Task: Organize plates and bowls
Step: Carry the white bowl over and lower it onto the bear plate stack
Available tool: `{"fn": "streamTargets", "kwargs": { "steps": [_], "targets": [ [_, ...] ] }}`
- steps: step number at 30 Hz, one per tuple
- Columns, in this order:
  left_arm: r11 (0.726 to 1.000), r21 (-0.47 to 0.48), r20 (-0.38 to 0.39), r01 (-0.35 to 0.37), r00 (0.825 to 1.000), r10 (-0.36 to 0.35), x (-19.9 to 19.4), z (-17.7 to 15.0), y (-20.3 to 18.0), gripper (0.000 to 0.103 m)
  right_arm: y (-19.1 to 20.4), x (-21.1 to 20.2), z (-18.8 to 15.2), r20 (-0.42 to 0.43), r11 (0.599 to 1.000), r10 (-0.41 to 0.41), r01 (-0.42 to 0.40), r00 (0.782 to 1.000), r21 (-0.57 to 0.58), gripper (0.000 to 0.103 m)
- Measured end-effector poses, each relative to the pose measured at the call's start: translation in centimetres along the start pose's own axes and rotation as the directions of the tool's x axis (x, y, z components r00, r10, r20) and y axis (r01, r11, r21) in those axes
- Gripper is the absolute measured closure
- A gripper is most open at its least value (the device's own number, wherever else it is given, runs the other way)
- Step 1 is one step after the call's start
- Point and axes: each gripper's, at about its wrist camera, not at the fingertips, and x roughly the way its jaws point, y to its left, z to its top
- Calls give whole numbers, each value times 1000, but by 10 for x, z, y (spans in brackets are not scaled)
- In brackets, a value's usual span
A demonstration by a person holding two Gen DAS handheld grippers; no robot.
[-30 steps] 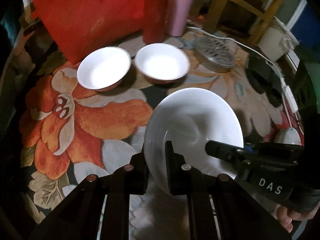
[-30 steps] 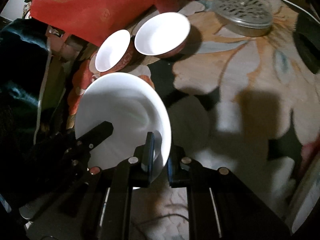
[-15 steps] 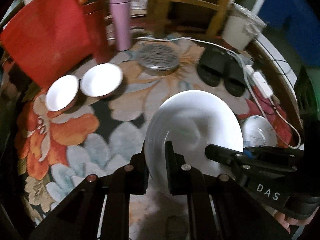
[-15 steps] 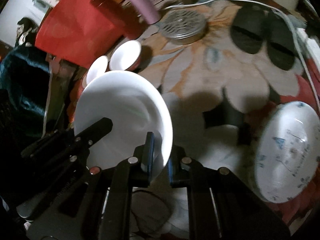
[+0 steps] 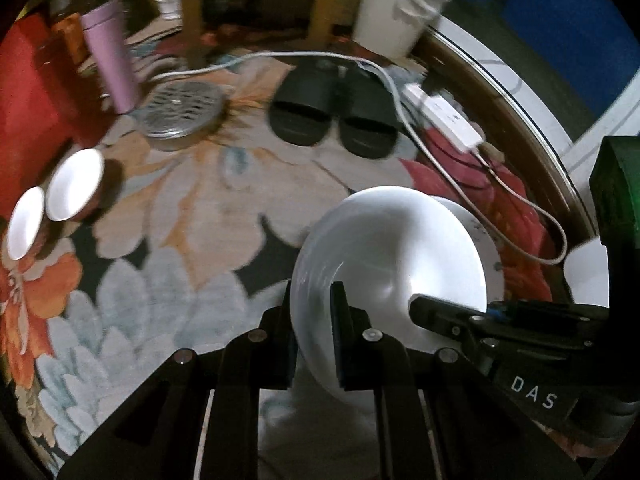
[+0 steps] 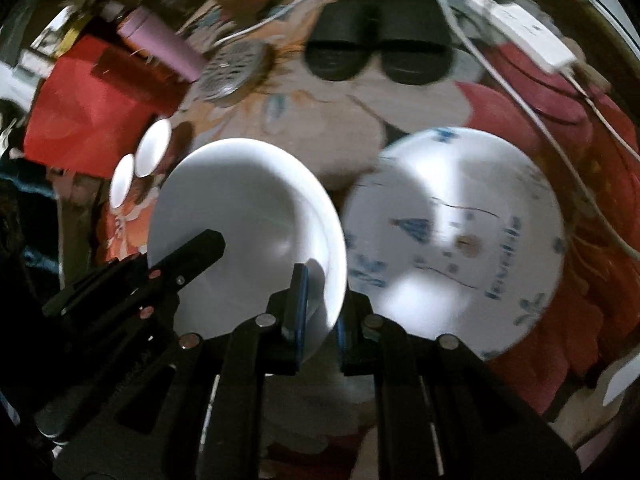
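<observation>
I hold a plain white plate (image 5: pixel 390 252) off the floral rug between both grippers. My left gripper (image 5: pixel 314 316) is shut on its left rim. My right gripper (image 6: pixel 320 300) is shut on its right rim, and the plate also shows in the right wrist view (image 6: pixel 244 220). A white plate with blue patterns (image 6: pixel 476 240) lies on the rug just right of the held plate; its edge peeks out behind the held plate in the left wrist view (image 5: pixel 486 240). Two small white bowls (image 5: pixel 76 188) (image 5: pixel 24 222) sit side by side at the far left.
Black slippers (image 5: pixel 332 116), a perforated metal lid (image 5: pixel 182 114), a pink tumbler (image 5: pixel 114 60) and a red bag (image 6: pixel 88 108) stand at the back. A white cable and power strip (image 5: pixel 448 118) run along the right. A white bucket (image 5: pixel 394 18) and wooden chair legs (image 5: pixel 192 12) are behind.
Both grippers have carried the white plate rightward, away from the two bowls, toward the blue-patterned plate, which now looms larger and closer. Both grips are unchanged.
</observation>
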Motion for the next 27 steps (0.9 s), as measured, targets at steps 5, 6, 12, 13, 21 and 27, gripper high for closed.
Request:
{"fn": "streamTargets", "kwargs": {
  "steps": [5,6,12,13,21,27],
  "targets": [
    [998,37,-40,47,998,-46,30,0,-32,90,-38,0,-2,-8,997,-51,51,999,63,91],
    [998,43,-47,54,998,-52,36,0,-37,90,-45,0,-2,-10,996,-62,62,998,69,91],
    [993,80,-103,90,991,-82,71,0,-60,90,-80,11,-2,-35,988,-93,97,995,124,91],
    [992,90,-111,91,991,-81,76,-1,-63,90,-83,13,-2,-39,987,-97,101,995,128,91],
    [989,113,-167,99,983,-79,99,-11,-72,90,-104,28,-8,-96,981,-86,101,992,168,91],
    [988,115,-189,100,979,-77,105,-14,-71,90,-107,32,-10,-107,980,-65,84,992,180,89]
  ]
}}
